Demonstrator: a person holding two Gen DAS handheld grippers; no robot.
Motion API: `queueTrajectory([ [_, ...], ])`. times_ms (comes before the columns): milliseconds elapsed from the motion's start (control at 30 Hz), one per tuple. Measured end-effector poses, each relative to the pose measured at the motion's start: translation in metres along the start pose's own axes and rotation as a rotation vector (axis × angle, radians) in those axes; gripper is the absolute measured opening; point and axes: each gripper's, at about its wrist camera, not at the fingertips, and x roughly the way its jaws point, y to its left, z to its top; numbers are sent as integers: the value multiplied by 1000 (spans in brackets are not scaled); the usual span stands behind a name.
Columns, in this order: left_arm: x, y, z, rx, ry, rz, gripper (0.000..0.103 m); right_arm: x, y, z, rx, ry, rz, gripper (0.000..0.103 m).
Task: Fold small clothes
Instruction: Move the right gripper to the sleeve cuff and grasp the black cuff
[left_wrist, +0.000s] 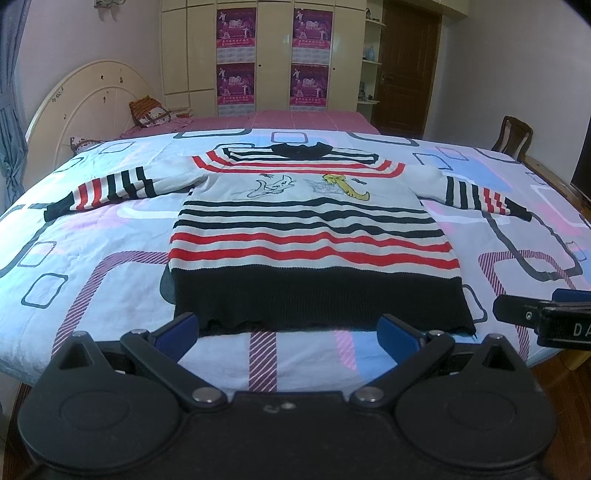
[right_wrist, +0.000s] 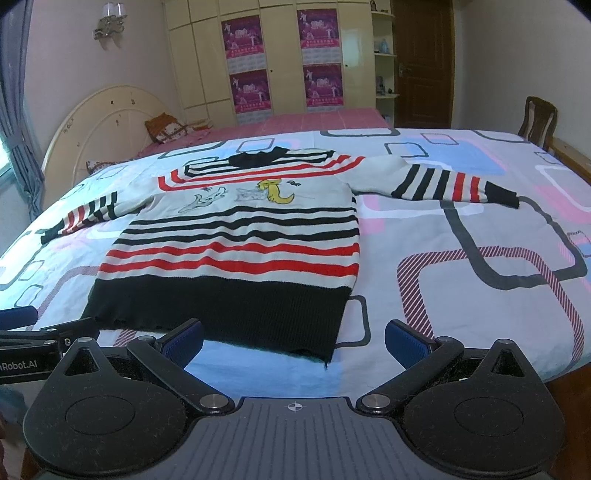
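A small striped sweater (left_wrist: 314, 221) lies flat and face up on the patterned bedspread (left_wrist: 92, 258) just ahead of my two tongs, sleeves spread wide to either side. White knit carries black and red bands, a broad black hem nearest me, a dark collar farthest away and cartoon figures across the chest. My left gripper (left_wrist: 291, 332) and right gripper (right_wrist: 295, 341) hover before the hem, jaws wide apart, gripping nothing.

Occlusions and crops, both wrist views

Right gripper (left_wrist: 546, 317) cropped by frame edge, jaws unreadable. Sweater (left_wrist: 314, 236) hem partly behind left gripper (left_wrist: 288, 332) fingers. Poster (right_wrist: 243, 37) text too small, possibly calendars. Chair (right_wrist: 537, 122) half hidden by bed (right_wrist: 480, 258).
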Motion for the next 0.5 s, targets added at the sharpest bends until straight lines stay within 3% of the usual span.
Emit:
queueTrajectory([
  [267, 9, 6, 14, 15, -12, -6, 103, 11, 4, 9, 7, -1, -2, 103],
  [500, 37, 8, 44, 38, -18, -42, 103, 34, 4, 37, 30, -22, 11, 103],
])
